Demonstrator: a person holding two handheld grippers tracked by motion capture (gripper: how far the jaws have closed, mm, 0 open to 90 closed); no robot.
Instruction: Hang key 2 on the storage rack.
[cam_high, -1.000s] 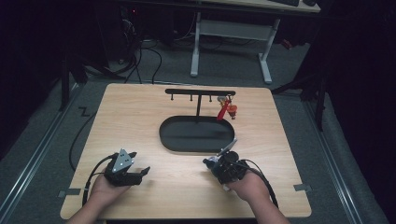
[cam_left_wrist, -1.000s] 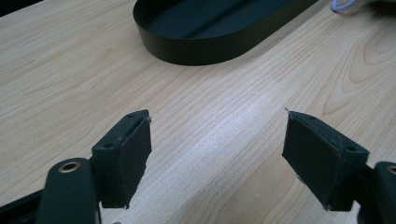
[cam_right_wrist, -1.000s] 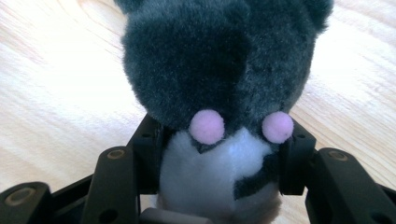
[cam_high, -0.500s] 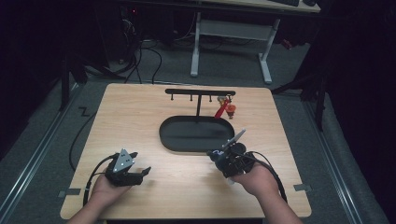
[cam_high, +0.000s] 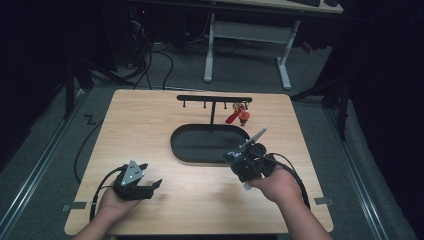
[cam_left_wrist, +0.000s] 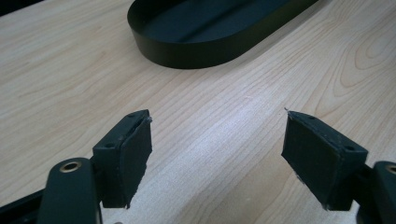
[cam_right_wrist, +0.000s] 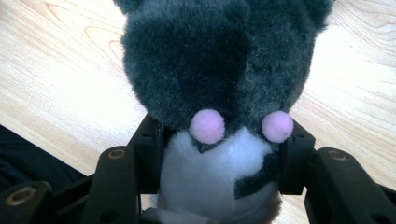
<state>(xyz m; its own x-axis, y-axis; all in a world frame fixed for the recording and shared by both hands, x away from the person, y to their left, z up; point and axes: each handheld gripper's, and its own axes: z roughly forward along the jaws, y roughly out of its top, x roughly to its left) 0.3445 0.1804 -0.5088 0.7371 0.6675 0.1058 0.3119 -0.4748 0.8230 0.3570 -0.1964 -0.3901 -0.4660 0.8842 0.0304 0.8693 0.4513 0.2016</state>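
Left gripper (cam_high: 150, 186) rests on the table (cam_high: 150, 125), left and near side of the black tray (cam_high: 210, 145), jaws released, nothing between. Right gripper (cam_right_wrist: 219, 154) clenches a grey plush toy (cam_right_wrist: 210, 70) beside the tray's near right edge.

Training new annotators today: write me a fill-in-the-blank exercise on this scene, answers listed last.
1. The right gripper is shut on a grey and white plush ____.
2. The left gripper has its jaws ____, with nothing between them.
3. The oval black tray lies on a ____ table.
4. A red thing hangs from the black ____ behind the tray.

Missing words: toy; open; wooden; rack
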